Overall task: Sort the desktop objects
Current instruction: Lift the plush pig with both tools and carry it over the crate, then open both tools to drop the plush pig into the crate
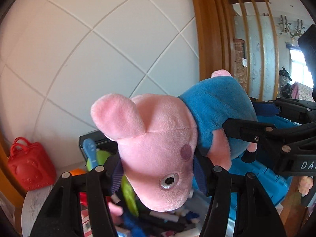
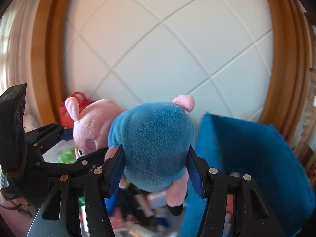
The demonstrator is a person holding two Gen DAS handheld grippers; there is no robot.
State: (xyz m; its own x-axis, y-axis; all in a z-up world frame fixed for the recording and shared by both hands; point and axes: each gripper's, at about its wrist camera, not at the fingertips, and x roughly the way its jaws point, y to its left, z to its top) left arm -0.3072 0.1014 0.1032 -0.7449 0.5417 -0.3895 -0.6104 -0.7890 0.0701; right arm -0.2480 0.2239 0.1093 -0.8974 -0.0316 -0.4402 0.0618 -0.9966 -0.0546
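A plush pig (image 1: 158, 134) with a pink head and a blue body hangs in the air, held between both grippers. My left gripper (image 1: 158, 169) is shut on its pink head, pads against both sides near the eye. My right gripper (image 2: 156, 169) is shut on the blue body (image 2: 154, 138), with one pink leg dangling below. In the left wrist view the right gripper (image 1: 256, 136) comes in from the right at the body. From the right wrist view the left gripper (image 2: 79, 158) shows at the left by the head (image 2: 92, 124).
A blue plastic crate (image 2: 246, 158) stands below right of the toy. A red toy handbag (image 1: 29, 164) sits against the white panelled wall (image 1: 98, 49). Below lie several jumbled small items, among them a green piece (image 1: 98, 158) and a light blue utensil (image 1: 89, 148). Wooden frames flank the wall.
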